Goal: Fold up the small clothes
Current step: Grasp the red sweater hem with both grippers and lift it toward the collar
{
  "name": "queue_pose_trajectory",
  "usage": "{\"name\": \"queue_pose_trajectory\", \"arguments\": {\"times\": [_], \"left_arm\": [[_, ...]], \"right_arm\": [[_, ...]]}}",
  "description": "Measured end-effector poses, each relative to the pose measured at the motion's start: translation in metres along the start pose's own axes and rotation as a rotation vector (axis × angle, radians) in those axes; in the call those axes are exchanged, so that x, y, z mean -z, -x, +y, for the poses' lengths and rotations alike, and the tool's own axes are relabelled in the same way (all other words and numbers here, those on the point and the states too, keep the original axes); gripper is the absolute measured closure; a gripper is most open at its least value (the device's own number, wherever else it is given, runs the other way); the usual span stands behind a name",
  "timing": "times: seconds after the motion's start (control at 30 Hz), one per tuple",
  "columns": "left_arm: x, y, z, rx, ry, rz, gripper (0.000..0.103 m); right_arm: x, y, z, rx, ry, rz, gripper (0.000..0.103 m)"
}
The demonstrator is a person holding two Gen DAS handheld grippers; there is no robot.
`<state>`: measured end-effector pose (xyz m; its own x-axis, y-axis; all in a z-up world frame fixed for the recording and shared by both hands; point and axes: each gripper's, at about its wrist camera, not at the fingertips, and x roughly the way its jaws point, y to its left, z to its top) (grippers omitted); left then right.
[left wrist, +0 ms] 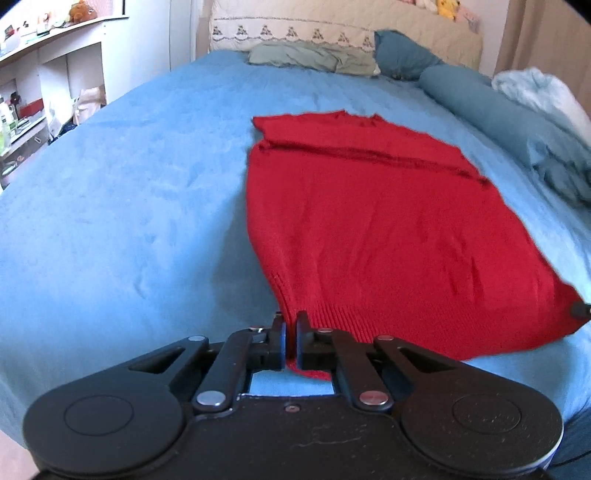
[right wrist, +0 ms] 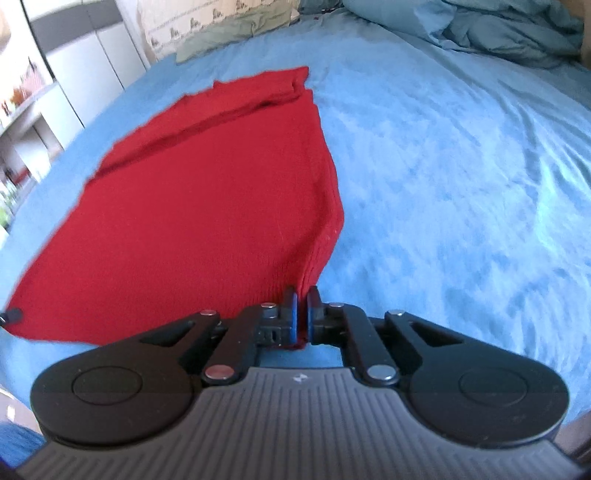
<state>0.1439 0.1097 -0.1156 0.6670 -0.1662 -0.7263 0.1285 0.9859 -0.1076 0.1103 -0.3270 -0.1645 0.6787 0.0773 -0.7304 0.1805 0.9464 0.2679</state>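
The bed (left wrist: 110, 206) is covered by a light blue sheet (right wrist: 461, 177), faintly wrinkled. A red knit (left wrist: 369, 229) lies spread flat on it, its far end folded over into a band, its ribbed near hem at the bed's near edge. At the head, against a quilted headboard (left wrist: 332, 26), lie a flat grey-green pillow (left wrist: 310, 55) and a darker blue pillow (left wrist: 402, 55). Along the bed's right side lie a blue bolster (left wrist: 491, 107), a rumpled blue duvet (right wrist: 517, 33), and a pale bundle of cloth (left wrist: 543, 92).
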Motion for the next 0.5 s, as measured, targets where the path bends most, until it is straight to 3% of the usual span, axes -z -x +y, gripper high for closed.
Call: {"name": "queue_pose_trajectory", "arguments": {"times": [0.17, 0.27, 0.4, 0.5], "left_arm": [[-0.026, 0.008, 0.008, 0.028, 0.062, 0.011, 0.098], [-0.052, 0.009, 0.011, 0.039, 0.122, 0.026, 0.099], [-0.113, 0.006, 0.010, 0.041, 0.164, 0.031, 0.099], [-0.179, -0.005, 0.007, 0.030, 0.171, 0.015, 0.099]], "right_arm": [[-0.025, 0.004, -0.009, -0.060, -0.041, 0.013, 0.083], [-0.049, 0.005, -0.014, -0.090, -0.135, 0.035, 0.083], [-0.105, 0.004, -0.007, -0.120, -0.207, 0.054, 0.083], [-0.165, -0.001, 0.009, -0.146, -0.203, 0.049, 0.083]]}}
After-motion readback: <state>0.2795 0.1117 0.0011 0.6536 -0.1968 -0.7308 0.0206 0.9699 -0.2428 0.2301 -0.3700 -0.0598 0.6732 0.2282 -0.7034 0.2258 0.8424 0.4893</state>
